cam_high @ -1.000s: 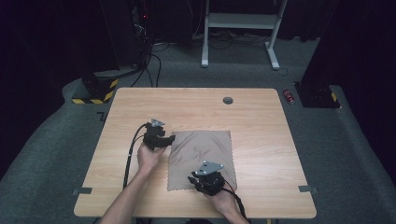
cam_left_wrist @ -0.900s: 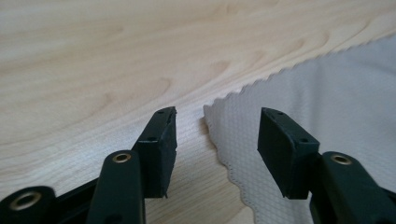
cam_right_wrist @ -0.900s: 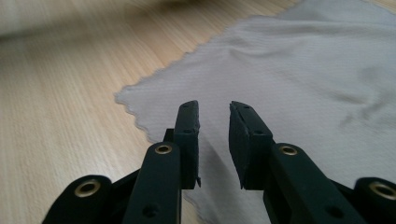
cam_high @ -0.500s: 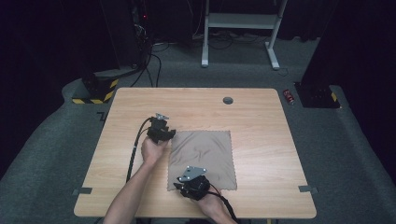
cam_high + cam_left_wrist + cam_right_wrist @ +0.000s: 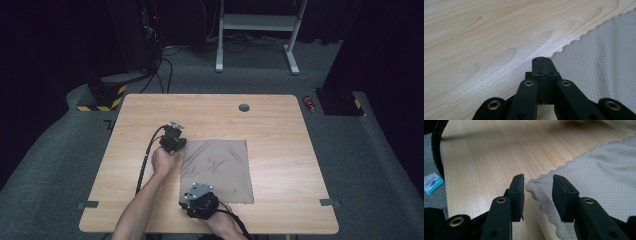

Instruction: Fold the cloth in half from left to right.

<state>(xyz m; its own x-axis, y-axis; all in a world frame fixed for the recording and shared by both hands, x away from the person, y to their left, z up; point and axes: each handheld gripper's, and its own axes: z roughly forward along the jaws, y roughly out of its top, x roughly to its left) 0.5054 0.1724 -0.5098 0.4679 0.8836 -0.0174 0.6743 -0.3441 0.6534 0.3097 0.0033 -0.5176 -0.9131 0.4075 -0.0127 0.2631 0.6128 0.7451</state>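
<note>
A grey-brown cloth (image 5: 216, 167) with scalloped edges lies flat on the wooden table (image 5: 280, 130). My left gripper (image 5: 173, 141) is at its far left corner. In the left gripper view its jaws have just closed tight (image 5: 541, 60), and the cloth's (image 5: 599, 55) corner runs in under the tips. My right gripper (image 5: 199, 201) is at the near left corner. Its jaws (image 5: 537, 182) have just been opening and stand apart. The corner of the cloth (image 5: 599, 170) lies between them, and the pads do not touch it.
A round cable hole (image 5: 244, 107) sits near the table's far edge. On the floor lie a red can (image 5: 310, 102), a yellow-black striped block (image 5: 100, 102) and a small blue-white packet (image 5: 432, 182). The left gripper's cable (image 5: 145, 165) trails over the table.
My right gripper has moved left along the near edge of the cloth to its near left corner. The left gripper has shifted slightly toward the far left corner.
</note>
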